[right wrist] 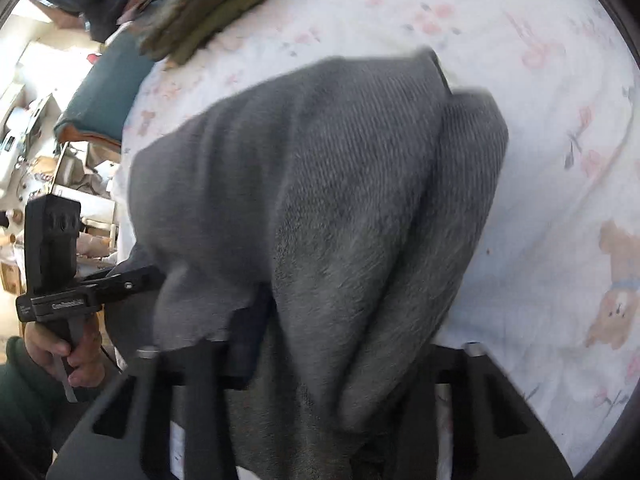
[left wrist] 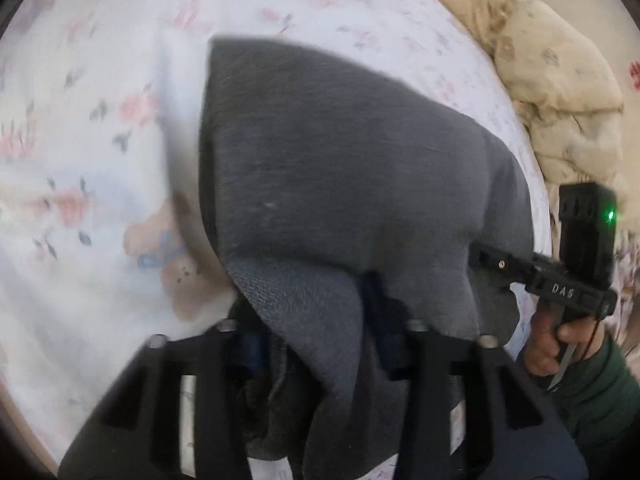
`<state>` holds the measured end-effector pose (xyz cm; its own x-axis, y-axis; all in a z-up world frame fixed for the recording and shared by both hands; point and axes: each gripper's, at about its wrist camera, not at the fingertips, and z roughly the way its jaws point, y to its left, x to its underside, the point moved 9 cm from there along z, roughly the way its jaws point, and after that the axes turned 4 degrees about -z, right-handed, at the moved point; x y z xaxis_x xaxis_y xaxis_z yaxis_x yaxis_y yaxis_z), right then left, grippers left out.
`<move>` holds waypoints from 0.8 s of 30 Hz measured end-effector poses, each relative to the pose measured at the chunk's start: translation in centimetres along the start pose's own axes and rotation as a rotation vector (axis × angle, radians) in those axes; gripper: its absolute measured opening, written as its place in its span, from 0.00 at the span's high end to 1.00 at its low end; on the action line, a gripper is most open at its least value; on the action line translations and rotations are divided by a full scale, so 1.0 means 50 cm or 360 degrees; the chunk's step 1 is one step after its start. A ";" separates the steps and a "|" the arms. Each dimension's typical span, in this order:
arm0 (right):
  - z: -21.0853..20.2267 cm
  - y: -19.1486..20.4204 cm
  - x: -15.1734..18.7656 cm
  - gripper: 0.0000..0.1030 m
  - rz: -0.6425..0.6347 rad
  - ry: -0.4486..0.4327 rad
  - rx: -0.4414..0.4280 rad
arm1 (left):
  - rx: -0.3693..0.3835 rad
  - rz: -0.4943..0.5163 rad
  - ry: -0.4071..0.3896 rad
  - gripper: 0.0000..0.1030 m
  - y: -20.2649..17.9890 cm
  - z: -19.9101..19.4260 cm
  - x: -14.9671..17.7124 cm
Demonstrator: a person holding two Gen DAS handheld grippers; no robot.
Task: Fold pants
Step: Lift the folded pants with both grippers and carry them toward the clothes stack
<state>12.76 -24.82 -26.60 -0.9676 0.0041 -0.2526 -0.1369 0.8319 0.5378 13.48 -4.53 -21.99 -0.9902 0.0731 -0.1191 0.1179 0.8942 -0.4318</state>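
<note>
Grey fleece pants hang lifted over a white floral bedsheet. My left gripper is shut on one bunched end of the pants, the cloth draping over its fingers. My right gripper is shut on another end of the same grey pants, and its fingertips are hidden by the cloth. The right gripper also shows at the right edge of the left wrist view, and the left gripper shows at the left edge of the right wrist view, each in a hand.
A crumpled beige quilt lies at the bed's far right. Folded olive clothes sit on the sheet at the top. A teal cushion and cluttered shelves stand beyond the bed's edge.
</note>
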 end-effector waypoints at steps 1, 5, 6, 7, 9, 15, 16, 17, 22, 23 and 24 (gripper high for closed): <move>-0.008 0.007 -0.004 0.75 -0.0026 -0.0019 -0.0001 | -0.0008 -0.0007 -0.0019 0.75 -0.003 -0.011 -0.001; -0.068 0.055 -0.038 0.76 -0.0101 -0.0143 -0.0034 | 0.0051 -0.0015 -0.0190 0.78 -0.041 -0.130 -0.026; -0.084 0.070 -0.052 0.76 -0.0108 -0.0172 -0.0069 | 0.0052 0.0000 -0.0235 0.78 -0.047 -0.161 -0.036; -0.109 0.092 -0.079 0.76 -0.0125 -0.0225 -0.0117 | 0.0078 -0.0015 -0.0291 0.78 -0.052 -0.197 -0.055; -0.144 0.133 -0.138 0.76 -0.0186 -0.0305 -0.0156 | 0.0089 -0.0018 -0.0400 0.78 -0.054 -0.262 -0.106; -0.174 0.276 -0.457 0.77 -0.0473 -0.0428 -0.0119 | 0.0008 -0.0019 -0.0691 0.78 0.007 -0.405 -0.399; -0.171 0.294 -0.512 0.76 -0.0516 -0.0444 -0.0093 | -0.0029 -0.0004 -0.0718 0.77 0.020 -0.416 -0.452; -0.162 0.313 -0.587 0.76 -0.0547 -0.0453 -0.0035 | -0.0072 0.0008 -0.0759 0.77 0.040 -0.429 -0.514; -0.087 0.376 -0.852 0.76 -0.0616 -0.0452 0.0119 | -0.0131 -0.0149 -0.0825 0.77 0.137 -0.422 -0.761; -0.058 0.378 -0.910 0.75 -0.0613 -0.0444 0.0159 | -0.0143 -0.0158 -0.0819 0.76 0.161 -0.411 -0.789; -0.042 0.366 -0.941 0.75 -0.0601 -0.0430 0.0180 | -0.0155 -0.0167 -0.0815 0.76 0.180 -0.395 -0.820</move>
<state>55.33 -10.99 -3.19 -0.7627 -0.1787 -0.6215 -0.4300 0.8579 0.2811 53.65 9.26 -3.33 -0.8302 -0.2219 -0.5114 -0.0111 0.9237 -0.3829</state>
